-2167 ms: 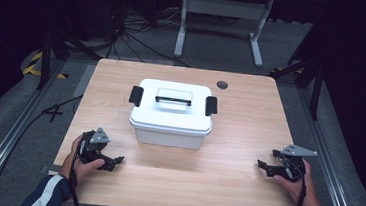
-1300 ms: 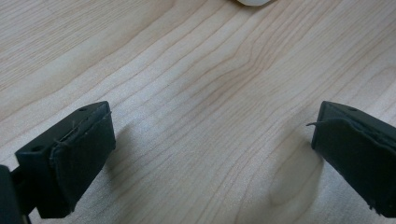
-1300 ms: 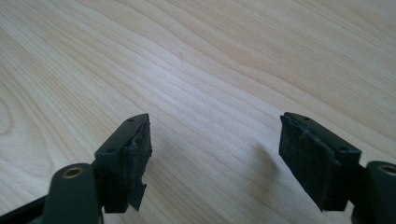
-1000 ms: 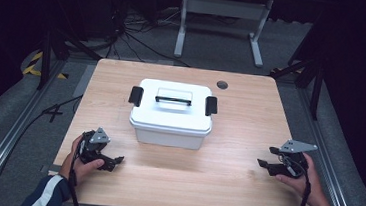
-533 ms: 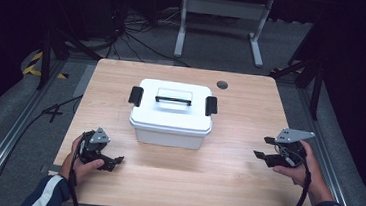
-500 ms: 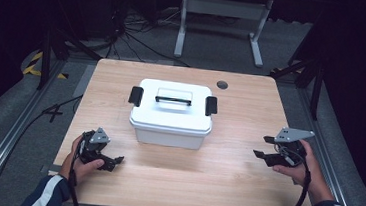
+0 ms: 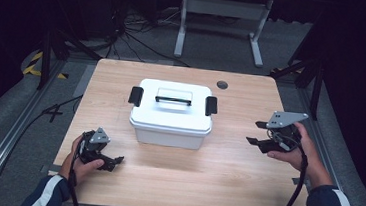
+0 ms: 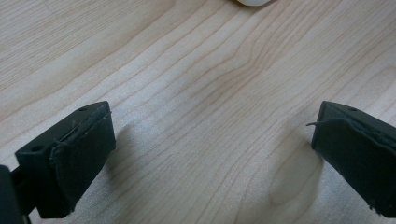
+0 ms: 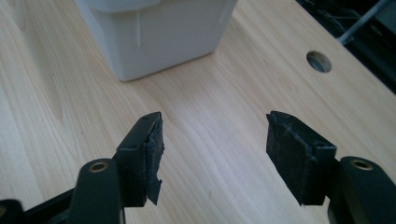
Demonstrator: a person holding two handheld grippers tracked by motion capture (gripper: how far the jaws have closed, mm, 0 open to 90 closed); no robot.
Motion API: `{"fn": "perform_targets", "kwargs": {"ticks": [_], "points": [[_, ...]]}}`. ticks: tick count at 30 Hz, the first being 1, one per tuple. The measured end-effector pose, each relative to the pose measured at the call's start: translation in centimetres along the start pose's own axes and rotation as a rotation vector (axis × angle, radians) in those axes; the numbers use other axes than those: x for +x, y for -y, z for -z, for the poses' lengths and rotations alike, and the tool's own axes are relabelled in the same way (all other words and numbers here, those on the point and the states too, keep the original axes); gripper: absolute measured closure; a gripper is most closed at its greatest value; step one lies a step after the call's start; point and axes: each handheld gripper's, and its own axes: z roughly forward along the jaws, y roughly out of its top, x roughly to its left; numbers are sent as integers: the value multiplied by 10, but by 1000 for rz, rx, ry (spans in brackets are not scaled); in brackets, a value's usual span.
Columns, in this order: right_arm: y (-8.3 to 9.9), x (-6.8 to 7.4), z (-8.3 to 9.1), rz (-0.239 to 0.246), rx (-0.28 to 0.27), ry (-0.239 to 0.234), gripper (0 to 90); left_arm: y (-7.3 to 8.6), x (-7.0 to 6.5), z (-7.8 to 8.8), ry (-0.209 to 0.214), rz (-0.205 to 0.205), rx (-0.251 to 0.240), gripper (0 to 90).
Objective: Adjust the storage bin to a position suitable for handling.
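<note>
White lidded box [image 7: 171, 113] sits mid-frame on the desk [image 7: 225, 172], long axis running left-right, a black latch at each short end and the handle on top. Right gripper [image 7: 262, 133] is at centre right, lifted off the desk, jaws wide apart, empty, pointing left at the box's right end; its own view has the box corner [image 9: 154, 32] in the upper left. Left gripper [image 7: 109, 161] is at lower left, low over the wood, jaws wide, empty. Judgement: right is better placed for the right-hand latch [image 7: 211, 106].
</note>
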Motion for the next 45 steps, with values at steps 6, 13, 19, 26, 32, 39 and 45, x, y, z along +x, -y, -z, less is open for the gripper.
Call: {"fn": "perform_targets", "kwargs": {"ticks": [6,13,19,26,32,39,45], "points": [[-30,2,-6,65,-9,-18,390,0,0,0,0,0,0,1],[-55,4,-14,113,-5,-35,408,0,0,0,0,0,0,0],[-80,8,-24,156,-15,-55,426,0,0,0,-1,1,-4,1],[-102,14,-41,188,-14,-84,441,0,0,0,0,1,-4,1],[-114,19,-49,218,-18,-106,455,0,0,0,1,0,0,0],[-135,25,-61,232,-50,-142,482,0,0,0,4,-1,-1,1],[-146,29,-74,249,-42,-143,499,0,0,0,4,-1,-1,1]]}}
